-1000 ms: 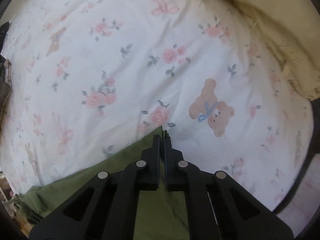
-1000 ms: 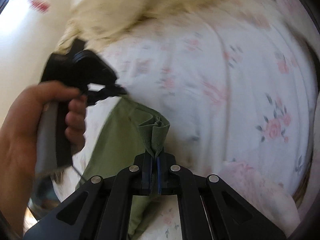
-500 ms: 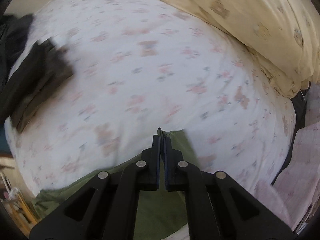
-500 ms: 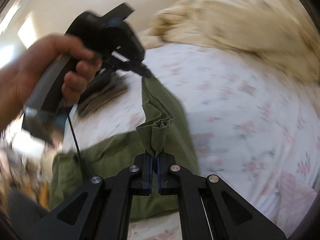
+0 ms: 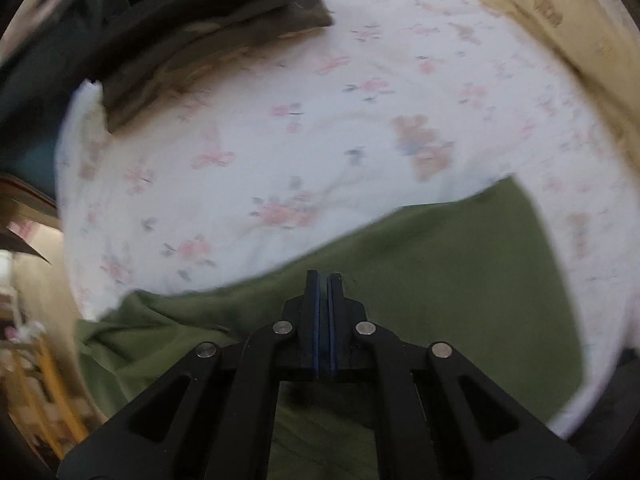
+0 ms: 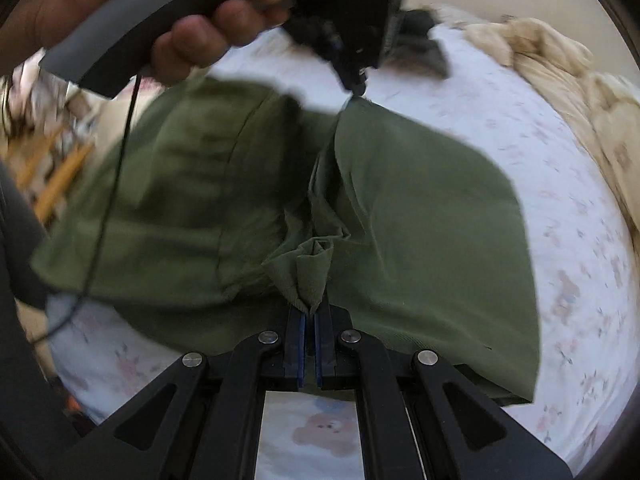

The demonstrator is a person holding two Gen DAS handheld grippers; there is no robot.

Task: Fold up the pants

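pants (image 6: 420,208): olive green | doubled over | rumpled on floral sheet (image 6: 560,160)

I am in a bedroom at home: under my grippers spreads a bed sheet (image 5: 280,152) printed with pink flowers and teddy bears, a cream quilt (image 6: 576,80) bunched along its far edge, dark clothes (image 5: 192,36) piled at another edge.

Soft daylight is filling both views, brightest on the white bedsheet (image 5: 360,128), which is washing out pale. Motion blur is smearing the flower print and the green pants (image 6: 420,208). The fisheye lens is bending the scene, and dark corners are ringing each round picture.
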